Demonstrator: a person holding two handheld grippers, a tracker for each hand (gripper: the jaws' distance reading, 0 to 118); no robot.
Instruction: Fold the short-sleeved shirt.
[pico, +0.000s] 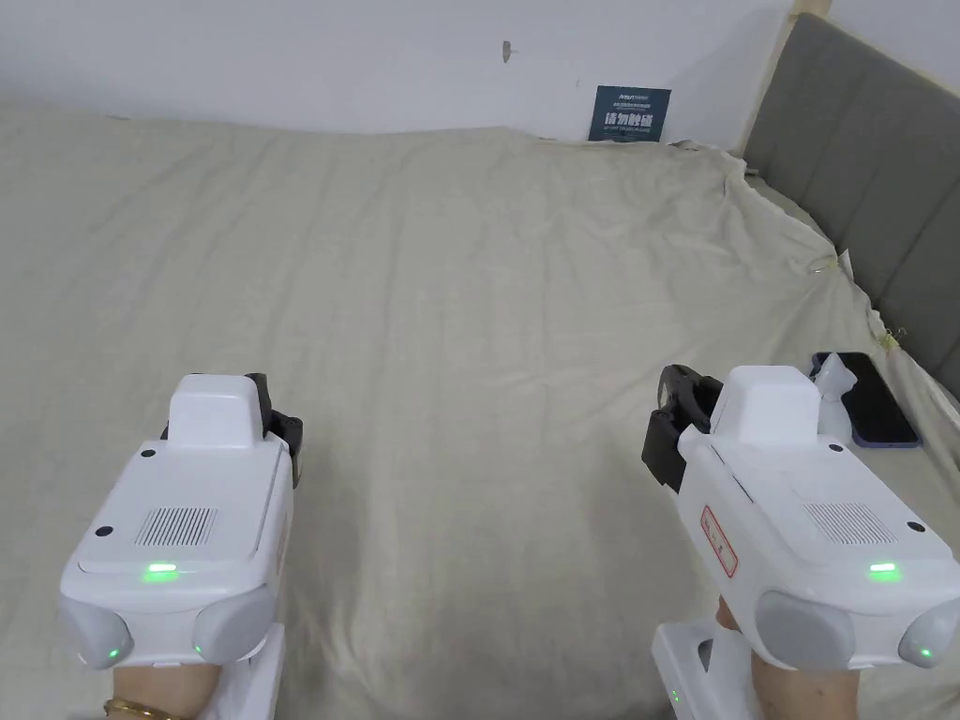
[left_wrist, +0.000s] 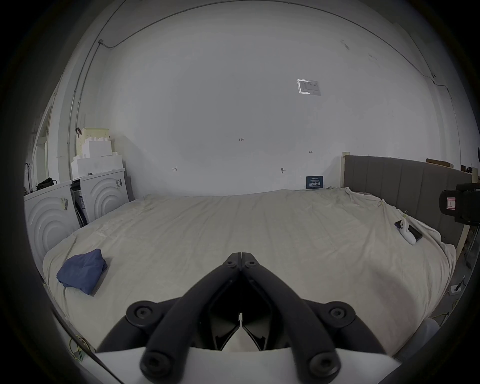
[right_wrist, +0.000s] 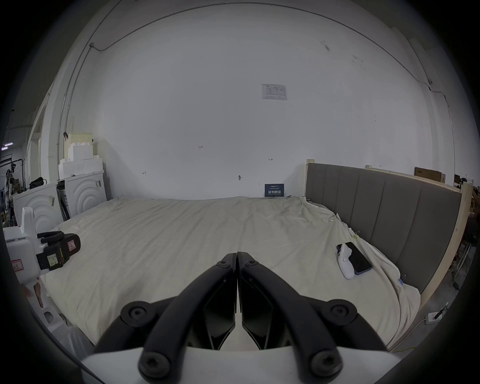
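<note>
A dark blue shirt (left_wrist: 81, 271) lies bunched in a heap on the beige bed sheet (left_wrist: 233, 228), at the left side of the bed in the left gripper view. My left gripper (left_wrist: 241, 256) is shut, jaws pressed together with nothing between them, and hovers over the near part of the bed, right of the shirt. My right gripper (right_wrist: 237, 256) is shut too and holds nothing. In the head view the left gripper (pico: 281, 422) and the right gripper (pico: 670, 422) are held side by side above the sheet (pico: 469, 328).
A dark phone (right_wrist: 359, 258) and a white handheld device (right_wrist: 345, 261) lie on the sheet near the grey headboard (right_wrist: 389, 207) at the right. White cabinets (left_wrist: 78, 202) with foam blocks stand left of the bed. A small blue sign (pico: 628, 114) leans on the wall.
</note>
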